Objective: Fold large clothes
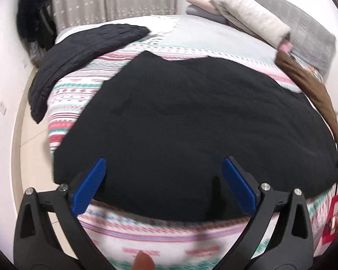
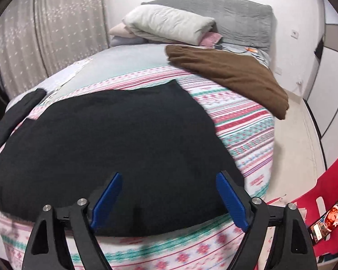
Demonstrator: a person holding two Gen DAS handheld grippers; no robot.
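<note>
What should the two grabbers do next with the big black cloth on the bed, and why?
Probably lower both and pinch the near edge of the black garment. The left gripper and right gripper hang open above that edge, holding nothing, and the garment lies spread on the bed.

A large black garment [image 1: 191, 117] [image 2: 115, 139] lies spread flat across the patterned bedspread [image 1: 78, 90] [image 2: 243, 130], its near edge close to the foot of the bed, its far edge uneven; the cloth is plain, dark and mostly smooth
</note>
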